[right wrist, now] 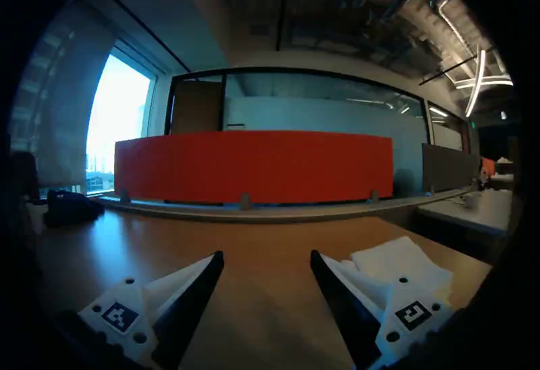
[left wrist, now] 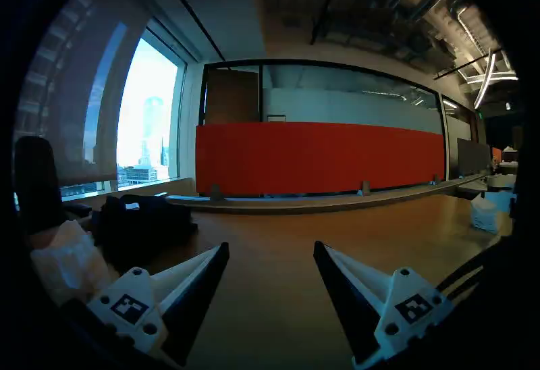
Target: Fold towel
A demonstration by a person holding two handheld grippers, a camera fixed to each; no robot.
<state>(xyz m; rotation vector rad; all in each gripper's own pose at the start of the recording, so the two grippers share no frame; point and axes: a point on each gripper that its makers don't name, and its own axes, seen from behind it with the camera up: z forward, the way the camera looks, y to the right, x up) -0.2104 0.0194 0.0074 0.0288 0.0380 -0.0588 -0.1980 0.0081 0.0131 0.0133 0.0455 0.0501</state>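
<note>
In the right gripper view a white folded towel (right wrist: 399, 262) lies on the wooden table (right wrist: 270, 248) at the right, just beyond the right finger. My right gripper (right wrist: 266, 255) is open above the table with nothing between its fingers. In the left gripper view my left gripper (left wrist: 271, 247) is open too, low over the wooden table (left wrist: 304, 235), holding nothing. A white stack of cloth (left wrist: 487, 212) sits at the far right edge of that view.
A red divider panel (left wrist: 317, 157) runs along the table's far edge. A black bag (left wrist: 142, 225) and a pale crumpled bag (left wrist: 67, 262) sit at the left by the window. The black bag (right wrist: 67, 208) lies far left in the right gripper view. A second desk (right wrist: 486, 211) stands at the right.
</note>
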